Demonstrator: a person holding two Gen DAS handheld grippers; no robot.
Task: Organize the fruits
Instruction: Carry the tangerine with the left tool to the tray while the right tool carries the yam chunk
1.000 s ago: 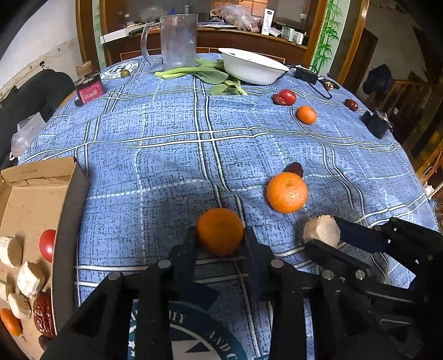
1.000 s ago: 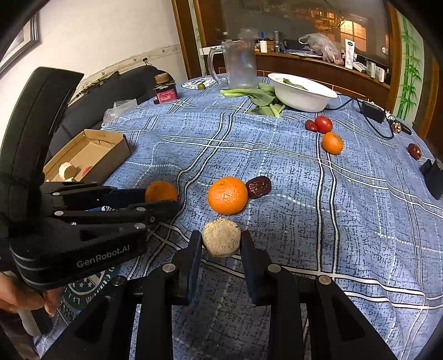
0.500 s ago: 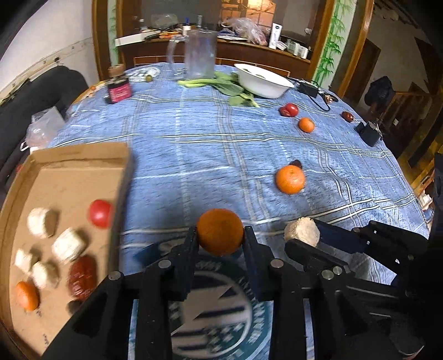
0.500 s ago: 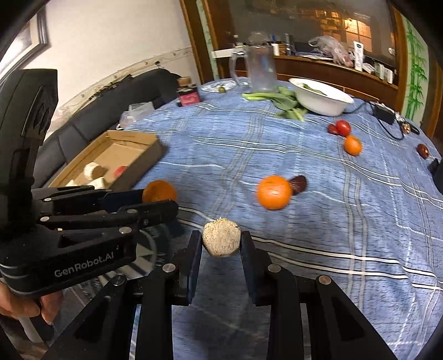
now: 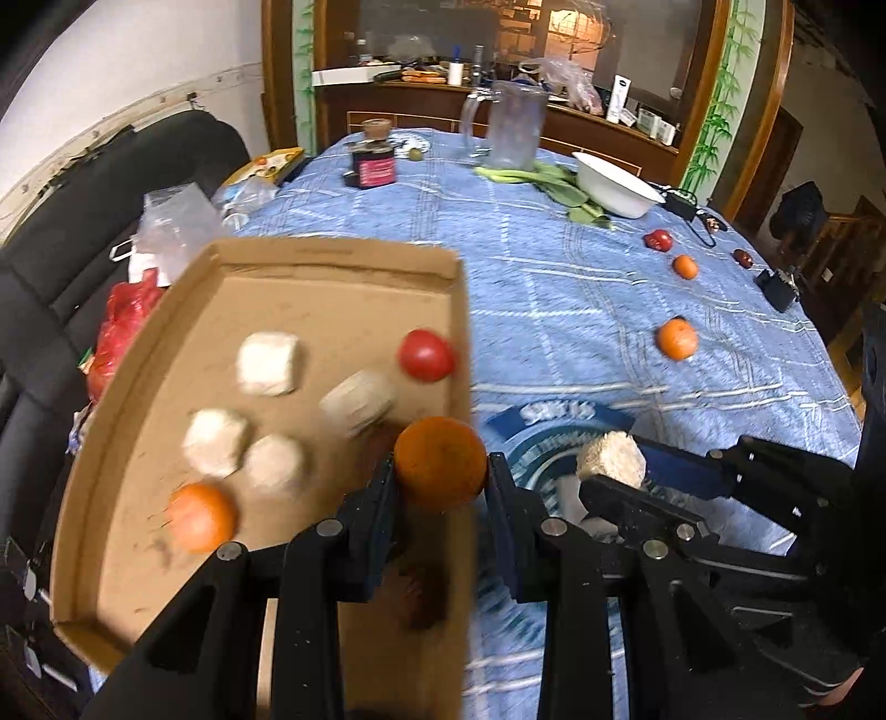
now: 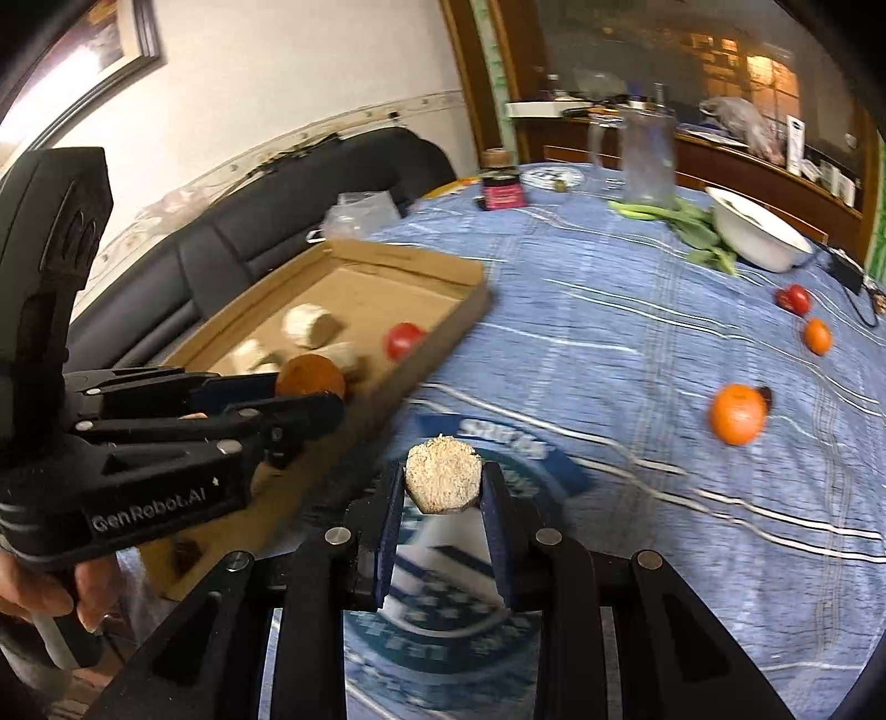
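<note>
As both hands swing from mid-tabletop toward the shallow brown cardboard box (image 5: 332,260) | left tongs (image 5: 440,479) clench round orange fruit (image 5: 440,462) above box edge | right tongs (image 6: 441,487) clench pale beige chunk (image 6: 441,471), trailing beside | drop-off looks near

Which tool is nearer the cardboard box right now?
Left. The left tool holds its orange over the cardboard box edge; the right tool is over the tablecloth beside it.

A white wall (image 6: 288,83) with a patterned border stood behind a black sofa (image 5: 83,183). A framed picture (image 6: 111,39) hung high on it. A wooden cabinet (image 5: 498,99), cluttered on top, backed the tabletop (image 5: 554,277) under its blue checked cloth. Bamboo decals (image 5: 714,111) lined the frame. Light was dim and warm.
</note>
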